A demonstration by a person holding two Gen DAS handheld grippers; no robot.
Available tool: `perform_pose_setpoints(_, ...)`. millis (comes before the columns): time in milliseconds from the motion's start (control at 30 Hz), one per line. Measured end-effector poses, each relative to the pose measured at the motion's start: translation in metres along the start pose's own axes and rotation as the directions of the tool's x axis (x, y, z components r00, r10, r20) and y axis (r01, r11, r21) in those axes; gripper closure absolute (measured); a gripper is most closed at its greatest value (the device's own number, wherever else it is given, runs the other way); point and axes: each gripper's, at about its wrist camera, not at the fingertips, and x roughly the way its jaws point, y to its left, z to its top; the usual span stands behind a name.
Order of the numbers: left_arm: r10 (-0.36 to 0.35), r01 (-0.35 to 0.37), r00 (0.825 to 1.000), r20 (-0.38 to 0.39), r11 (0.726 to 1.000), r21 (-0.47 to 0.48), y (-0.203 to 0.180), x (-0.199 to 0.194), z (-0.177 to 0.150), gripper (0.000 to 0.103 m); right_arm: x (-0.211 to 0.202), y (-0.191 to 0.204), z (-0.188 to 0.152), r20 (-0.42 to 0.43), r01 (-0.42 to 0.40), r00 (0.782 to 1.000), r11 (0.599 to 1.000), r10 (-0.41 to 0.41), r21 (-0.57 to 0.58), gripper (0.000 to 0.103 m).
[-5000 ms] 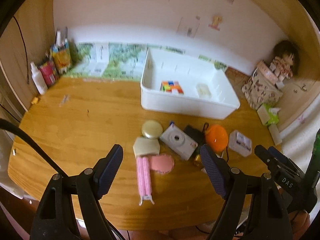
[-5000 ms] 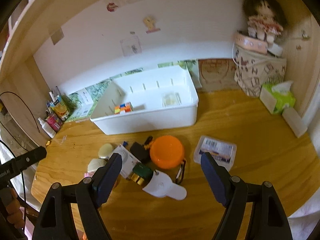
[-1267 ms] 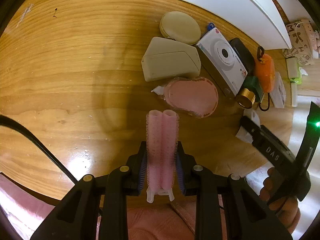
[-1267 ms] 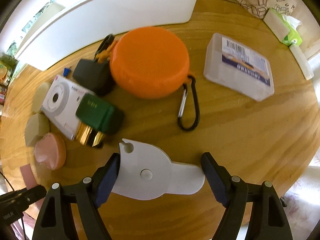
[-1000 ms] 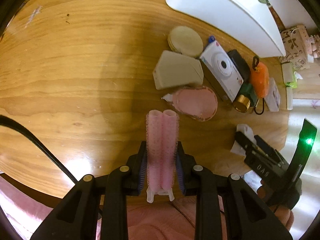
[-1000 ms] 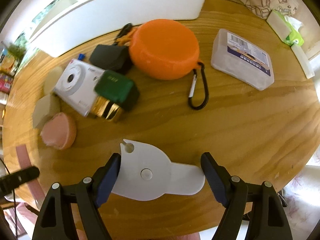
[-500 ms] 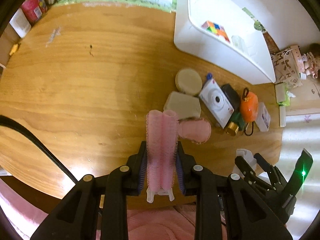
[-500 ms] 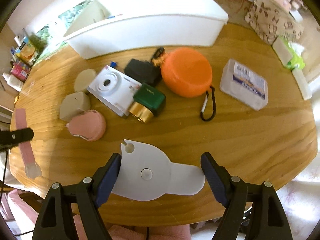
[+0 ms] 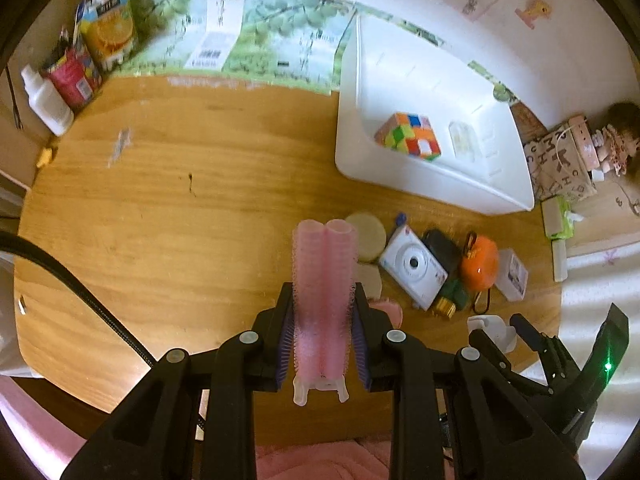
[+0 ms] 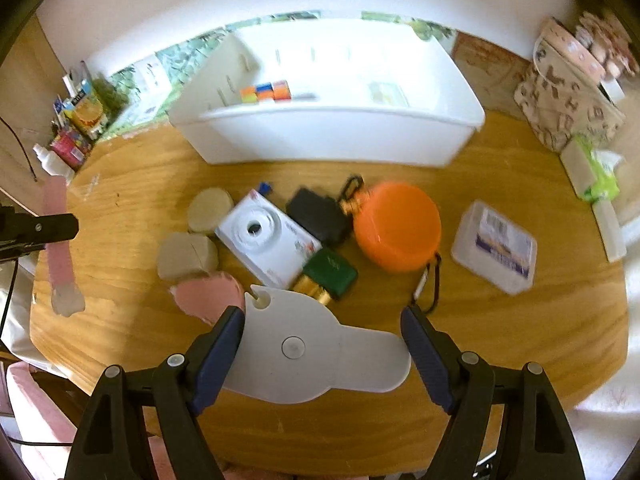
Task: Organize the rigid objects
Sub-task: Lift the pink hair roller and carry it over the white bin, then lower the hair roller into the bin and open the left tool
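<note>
Legible writing: none; barcode label on clear box (image 10: 495,247) too blurred to read.

- L gripper (image 9: 322,344): jaws narrow, clamping pink hair-roller pair (image 9: 324,292) (2 tubes side by side), holding it above tabletop (image 9: 180,220).
- R gripper (image 10: 322,354): jaws mid-wide, pressing on both sides of white flat gadget (image 10: 312,352), lifting it clear of tabletop.
- White bin (image 10: 332,136) x1, sitting at tabletop rear, containing puzzle cube (image 9: 408,136) x1 + pale item x1.
- Lying loose, clustered in front of bin: white camera (image 10: 268,240) x1, orange round speaker (image 10: 398,226) w/ carabiner x1, black pouch x1, green/gold bottle x1, beige compacts x2, pink puff x1.
</note>
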Motion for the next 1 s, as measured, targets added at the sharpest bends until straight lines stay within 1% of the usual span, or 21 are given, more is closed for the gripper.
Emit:
perform_pose_setpoints(267,0.012,-0.012,0.998,0.055,1.000,0.009,-0.017,-0.009,0.033,0.075,-0.007,-0.002,0.043,0.066,-0.015,0.998,0.998,0.018,-0.057,0.022)
perform_pose_setpoints(500,-0.024,0.021,0.994,0.110,0.999,0.028,-0.037,-0.012,0.064,0.075,-0.010,-0.014,0.080,0.133,-0.020,0.991,0.998,0.028,-0.065,0.022)
perform_pose_setpoints(633,-0.058,0.050,0.987,0.151,0.997,0.057,-0.050,-0.012,0.078,0.075,-0.009,-0.021,0.095,0.172,-0.011,0.985,0.998,0.022,-0.066,0.023)
perform_pose_setpoints(667,-0.069,0.058,0.984,0.167,0.996,0.066,-0.054,-0.011,0.081,0.075,-0.008,-0.022,0.098,0.185,-0.014,0.982,0.997,0.027,-0.071,0.035)
perform_pose_setpoints(700,-0.077,0.064,0.981,0.176,0.995,0.075,-0.057,-0.011,0.084,0.075,-0.008,-0.024,0.102,0.201,-0.022,0.979,0.997,0.037,-0.074,0.045)
perform_pose_setpoints(733,-0.086,0.071,0.979,0.183,0.994,0.086,-0.060,-0.010,0.086,0.075,-0.007,-0.025,0.103,0.208,-0.026,0.977,0.997,0.040,-0.071,0.052)
perform_pose_setpoints(800,-0.101,0.083,0.974,0.201,0.992,0.096,-0.064,-0.006,0.091,0.075,-0.004,-0.029,0.108,0.227,-0.038,0.973,0.998,0.051,-0.059,0.052)
perform_pose_setpoints(900,-0.138,0.115,0.966,0.217,0.987,0.114,-0.071,-0.001,0.097,0.075,0.006,-0.032,0.114,0.217,-0.053,0.974,0.997,0.062,-0.048,0.052)
perform_pose_setpoints(1000,-0.164,0.133,0.957,0.239,0.981,0.142,-0.079,0.004,0.101,0.075,0.012,-0.036,0.117,0.211,-0.061,0.975,0.997,0.068,-0.037,0.055)
